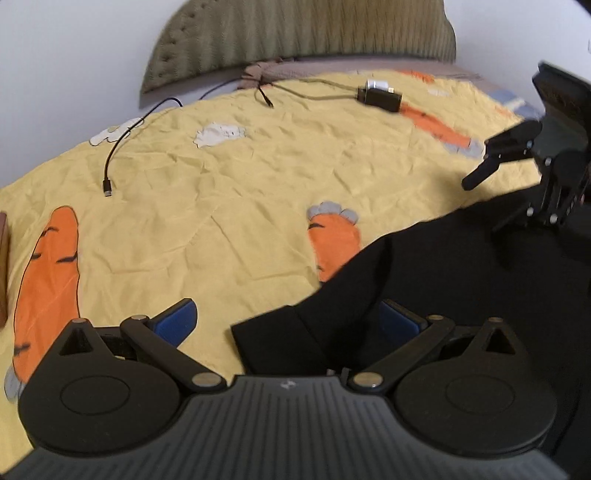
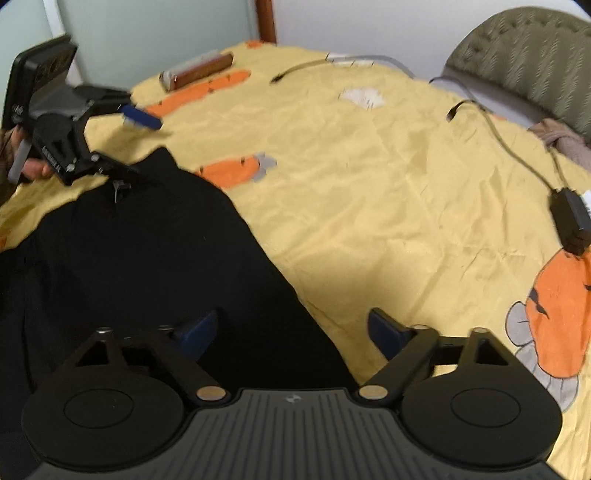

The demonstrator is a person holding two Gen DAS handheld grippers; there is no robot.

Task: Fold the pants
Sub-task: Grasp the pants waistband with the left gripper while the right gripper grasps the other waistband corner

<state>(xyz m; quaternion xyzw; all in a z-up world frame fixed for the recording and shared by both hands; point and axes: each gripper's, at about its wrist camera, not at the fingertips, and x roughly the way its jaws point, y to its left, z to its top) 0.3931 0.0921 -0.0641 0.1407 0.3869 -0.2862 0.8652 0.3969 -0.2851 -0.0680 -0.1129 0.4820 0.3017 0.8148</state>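
Note:
Black pants (image 1: 443, 280) lie on a yellow bedspread with orange carrots (image 1: 240, 177). In the left wrist view my left gripper (image 1: 284, 321) is open, its blue pads straddling a corner of the pants. My right gripper (image 1: 484, 158) shows at the far right, open above the pants' far edge. In the right wrist view the pants (image 2: 129, 251) fill the lower left. My right gripper (image 2: 291, 332) is open over their edge. The left gripper (image 2: 125, 140) shows at the upper left, open at the far corner of the pants.
A black power adapter (image 1: 380, 96) with cables lies near the headboard (image 1: 295, 33); it also shows in the right wrist view (image 2: 570, 221). A loose cable end (image 1: 108, 188) lies on the spread. A brown box (image 2: 199, 72) sits at the bed's far side.

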